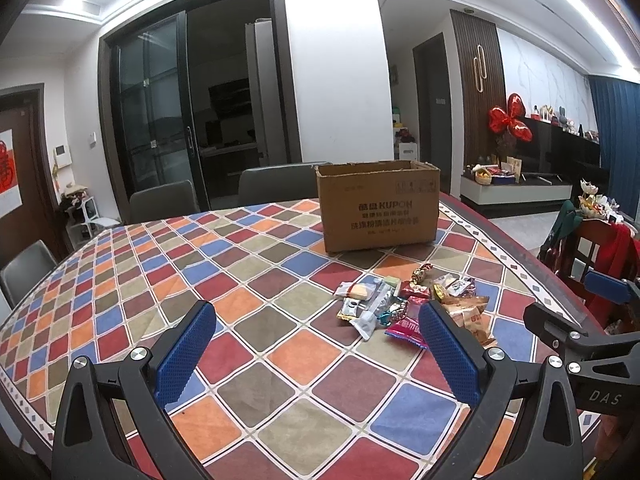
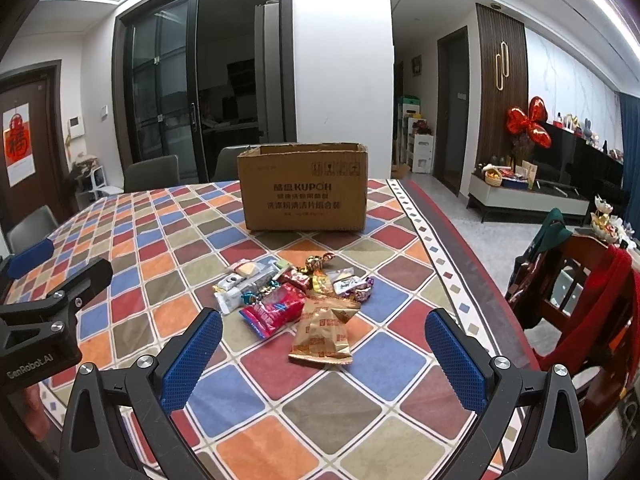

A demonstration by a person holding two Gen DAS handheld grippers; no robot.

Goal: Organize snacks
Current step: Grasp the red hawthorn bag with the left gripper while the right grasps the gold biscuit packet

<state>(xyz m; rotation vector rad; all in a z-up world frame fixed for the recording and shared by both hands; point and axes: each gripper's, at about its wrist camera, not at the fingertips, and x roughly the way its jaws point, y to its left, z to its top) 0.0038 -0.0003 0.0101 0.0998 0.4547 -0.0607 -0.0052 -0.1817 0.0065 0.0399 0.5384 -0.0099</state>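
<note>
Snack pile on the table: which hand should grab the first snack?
Probably the right. The snack pile lies straight ahead between the open right gripper fingers, gold packet nearest. The left gripper, also open, has the pile off to its right side.

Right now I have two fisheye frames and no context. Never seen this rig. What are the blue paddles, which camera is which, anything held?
No robot arm here: a person holds one two-finger gripper in each hand, each with a camera looking along its blue fingers. One view is from the left gripper, the other from the right gripper. Both are open and hold nothing. On the checkered tablecloth lies a pile of snacks, with an open cardboard box behind it.
</note>
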